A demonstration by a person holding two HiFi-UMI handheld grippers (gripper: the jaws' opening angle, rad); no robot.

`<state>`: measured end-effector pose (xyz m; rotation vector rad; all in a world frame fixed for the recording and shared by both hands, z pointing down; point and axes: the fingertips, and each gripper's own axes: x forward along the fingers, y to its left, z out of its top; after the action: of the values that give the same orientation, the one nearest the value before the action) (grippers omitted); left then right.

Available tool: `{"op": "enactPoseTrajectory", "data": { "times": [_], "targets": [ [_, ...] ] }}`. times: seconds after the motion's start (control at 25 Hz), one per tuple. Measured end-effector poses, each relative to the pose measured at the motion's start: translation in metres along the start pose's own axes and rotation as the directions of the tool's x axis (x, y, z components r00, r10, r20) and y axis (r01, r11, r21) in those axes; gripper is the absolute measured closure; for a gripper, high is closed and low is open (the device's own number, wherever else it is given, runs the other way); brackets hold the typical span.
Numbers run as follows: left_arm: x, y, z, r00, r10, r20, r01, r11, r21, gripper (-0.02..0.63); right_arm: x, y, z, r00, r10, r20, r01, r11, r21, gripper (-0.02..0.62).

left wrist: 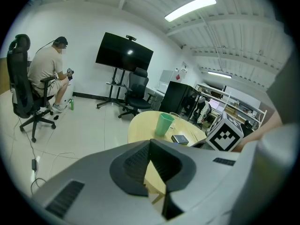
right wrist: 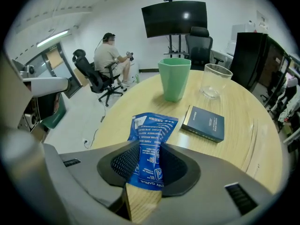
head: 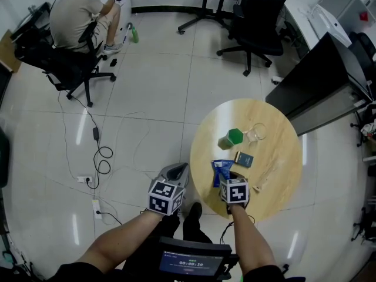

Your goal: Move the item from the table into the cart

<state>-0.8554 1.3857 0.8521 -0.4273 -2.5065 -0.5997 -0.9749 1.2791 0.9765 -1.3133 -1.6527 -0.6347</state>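
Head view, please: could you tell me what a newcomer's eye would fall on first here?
The blue packet, pinched in the right gripper at the near edge of the round wooden table, stands out. Behind it sit a green cup, a glass and a dark book. A person sits top left.

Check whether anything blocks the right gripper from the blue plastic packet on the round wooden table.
Nothing: the right gripper pinches the blue plastic packet between its jaws; the green plastic cup, clear glass and dark box lie beyond.
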Motion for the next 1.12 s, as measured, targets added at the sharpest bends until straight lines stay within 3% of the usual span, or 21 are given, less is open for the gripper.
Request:
{"op": "enactPoseTrajectory", "data": {
  "times": [0.28,0.52,0.84,1.12],
  "targets": [
    [-0.049,-0.037,0.054,0.995,-0.037,0.088,0.032,0.997,0.065,0.597,-0.095,0.009,0.019,0.987,-0.015,0.162,0.007,0.999,0.05,0.491],
    [-0.096,-0.09,0.086,0.98,-0.134,0.148,0.111,0.981,0.158,0.597,-0.199,0.024,0.045,0.933,-0.057,0.355,0.02,0.994,0.106,0.491],
    [-0.157,-0.163,0.122,0.935,-0.272,0.225,0.206,0.938,0.278,0.597,-0.35,0.036,0.052,0.8,-0.17,0.576,0.087,0.982,0.169,0.491],
    [-0.209,-0.266,0.15,0.878,-0.38,0.292,0.253,0.885,0.392,0.597,-0.482,0.032,0.007,0.67,-0.267,0.693,0.142,0.962,0.233,0.491]
  ]
}}
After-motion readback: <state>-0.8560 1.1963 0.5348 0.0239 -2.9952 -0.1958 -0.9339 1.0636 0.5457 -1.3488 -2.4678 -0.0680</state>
